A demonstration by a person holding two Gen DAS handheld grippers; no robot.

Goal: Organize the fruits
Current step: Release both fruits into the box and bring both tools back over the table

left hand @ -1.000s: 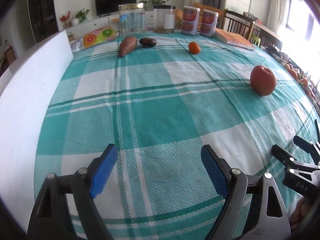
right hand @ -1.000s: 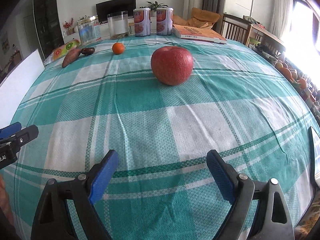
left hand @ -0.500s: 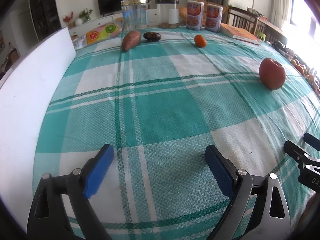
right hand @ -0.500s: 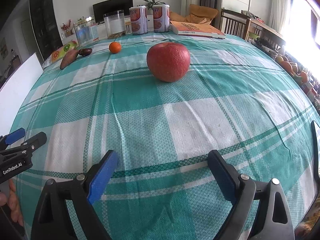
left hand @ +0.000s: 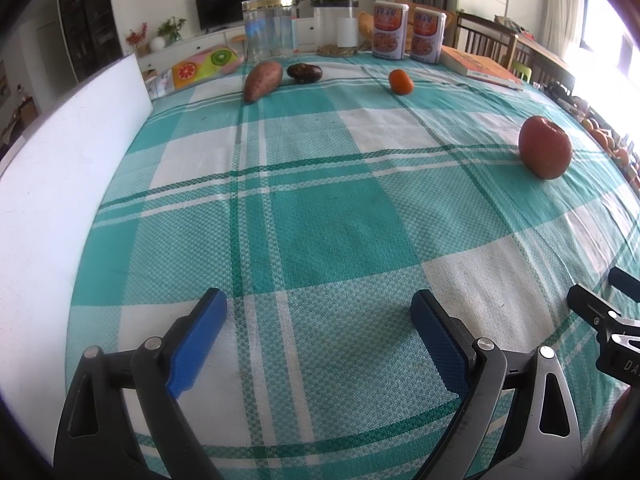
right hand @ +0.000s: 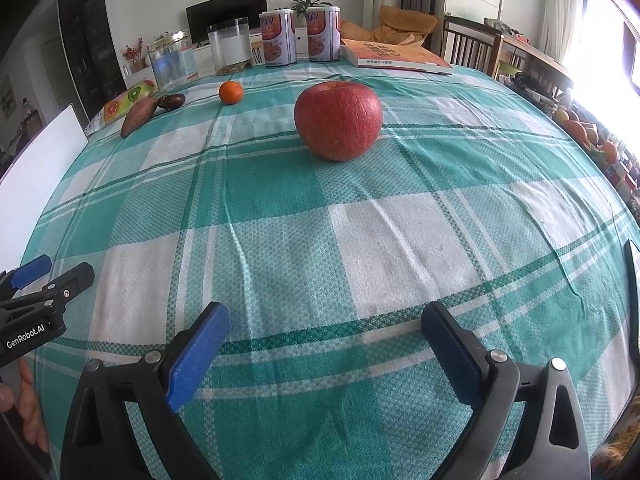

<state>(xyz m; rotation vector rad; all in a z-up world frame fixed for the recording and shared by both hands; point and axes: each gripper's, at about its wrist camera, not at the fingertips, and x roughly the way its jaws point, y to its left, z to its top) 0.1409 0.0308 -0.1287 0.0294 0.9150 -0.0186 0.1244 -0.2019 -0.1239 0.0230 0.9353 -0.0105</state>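
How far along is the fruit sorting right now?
Nothing looks done: the apple, orange, sweet potato and dark fruit lie scattered on the tablecloth. Nothing is in hand; left gripper and right gripper are open and empty. All gathering remains.

Both wrist views sit low over the teal-and-white checked tablecloth [left hand: 320, 220], facing the far jars. Right view is nearer the round red apple [right hand: 338, 120]; both share it.

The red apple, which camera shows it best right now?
The right wrist view: the red apple sits large and near centre, ahead of the open right gripper, its speckled skin clear. The left wrist view shows the same apple smaller, off toward the right edge.
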